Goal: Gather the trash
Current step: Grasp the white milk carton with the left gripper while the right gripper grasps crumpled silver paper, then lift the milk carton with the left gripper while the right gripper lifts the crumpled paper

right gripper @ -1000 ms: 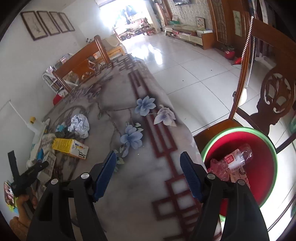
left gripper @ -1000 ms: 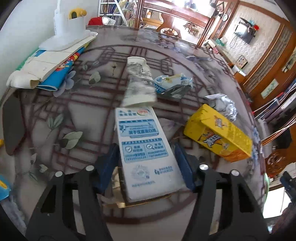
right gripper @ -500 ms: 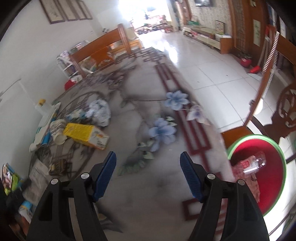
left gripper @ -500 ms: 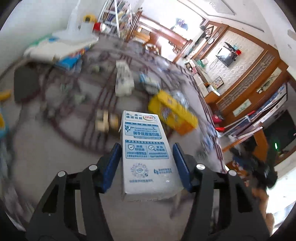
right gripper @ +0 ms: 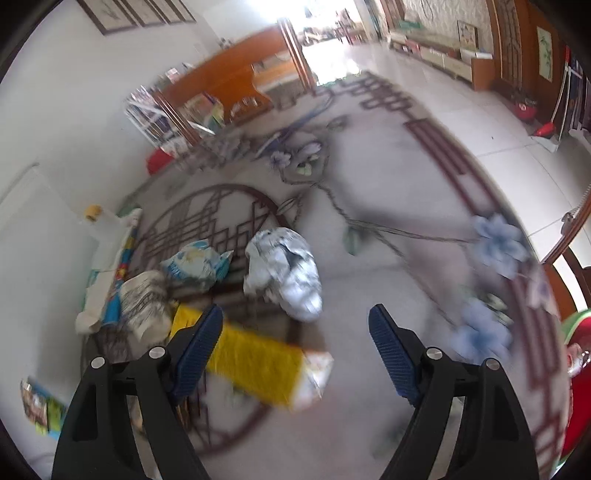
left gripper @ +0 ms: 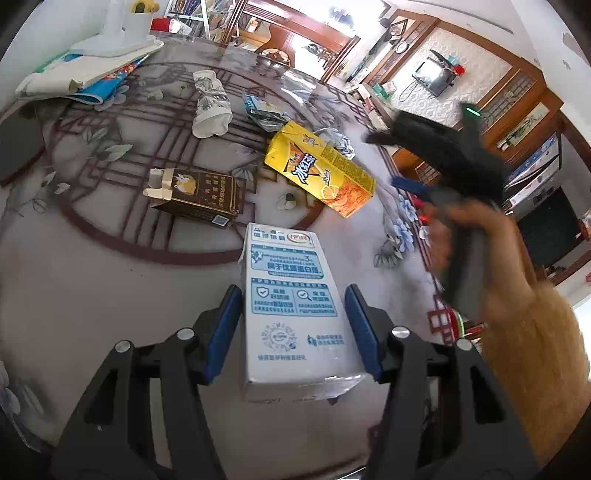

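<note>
Patterned tabletop (left gripper: 92, 288) with brown lattice lines and pale blue flowers, strewn with trash, wooden furniture and a tiled floor beyond. Left gripper (left gripper: 295, 326) clamped on a white and blue milk carton (left gripper: 291, 302), blue pads pressed against its two long sides, carton lifted above the near part of the table. Beyond it on the table: a dark brown carton (left gripper: 199, 195) with its flap torn open, lying to the left; a yellow drink carton (left gripper: 321, 170) lying diagonally to the right; a crumpled paper cup (left gripper: 210, 105) farther off; a blue snack wrapper (left gripper: 264, 114) and a crumpled silver wrapper (left gripper: 338, 140) at the yellow carton's far end. Stacked papers and a white bottle (left gripper: 125, 22) at the far left edge. Right gripper (right gripper: 297, 341) spread wide with nothing between its pads, hovering above the table, much blurred; in its own view, the yellow drink carton (right gripper: 255, 365) just under the left finger, the silver wrapper (right gripper: 286, 273) beyond, the snack wrapper (right gripper: 197, 264) to the left. Red basin with a green rim (right gripper: 576, 354) at the far right edge, off the table.
</note>
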`<state>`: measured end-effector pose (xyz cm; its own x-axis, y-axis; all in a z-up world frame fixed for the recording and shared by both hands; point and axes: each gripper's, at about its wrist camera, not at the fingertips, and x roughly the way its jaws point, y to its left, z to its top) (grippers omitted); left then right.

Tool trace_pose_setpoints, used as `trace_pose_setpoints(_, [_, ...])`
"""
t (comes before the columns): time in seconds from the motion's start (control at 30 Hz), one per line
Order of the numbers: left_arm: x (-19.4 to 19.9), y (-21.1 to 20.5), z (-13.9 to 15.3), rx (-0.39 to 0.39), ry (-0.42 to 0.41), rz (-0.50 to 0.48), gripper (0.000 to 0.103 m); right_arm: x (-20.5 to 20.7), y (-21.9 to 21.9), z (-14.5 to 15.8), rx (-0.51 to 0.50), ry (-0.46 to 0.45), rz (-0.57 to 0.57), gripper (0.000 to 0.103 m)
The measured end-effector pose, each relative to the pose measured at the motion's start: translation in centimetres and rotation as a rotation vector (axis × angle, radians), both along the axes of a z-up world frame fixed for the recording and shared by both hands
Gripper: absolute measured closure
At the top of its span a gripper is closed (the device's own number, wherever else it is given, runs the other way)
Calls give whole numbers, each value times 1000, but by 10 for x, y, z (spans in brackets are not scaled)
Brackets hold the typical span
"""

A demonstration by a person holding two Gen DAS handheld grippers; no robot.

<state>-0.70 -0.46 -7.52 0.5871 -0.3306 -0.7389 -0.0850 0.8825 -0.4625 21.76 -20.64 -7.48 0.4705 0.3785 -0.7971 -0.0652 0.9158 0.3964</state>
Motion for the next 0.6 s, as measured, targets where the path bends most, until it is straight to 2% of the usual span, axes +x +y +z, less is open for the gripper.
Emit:
trace_pose_setpoints(0.13, [1, 4, -1, -26, -5, -1, 47, 36, 30, -18, -76, 54, -4, 25])
trace_pose_setpoints(0.27, [3, 11, -3, -62, 4, 14, 47, 51, 41, -31, -79, 86, -31, 27])
trace_pose_setpoints(0.3, [3, 12, -3, -71, 3, 19, 47, 54, 44, -34, -81, 94, -31, 30])
trace_pose_setpoints(0.37, [3, 15, -2, -79, 0, 24, 47, 58, 51, -39, -113, 103, -14, 57])
trace_pose_setpoints(0.47, [3, 16, -2, -90, -1, 26, 47, 56, 60, -40, -155, 78, 5, 63])
trace_pose_setpoints(0.6, [2, 17, -2, -92, -1, 27, 47, 48, 57, -26, -150, 18, -7, 64])
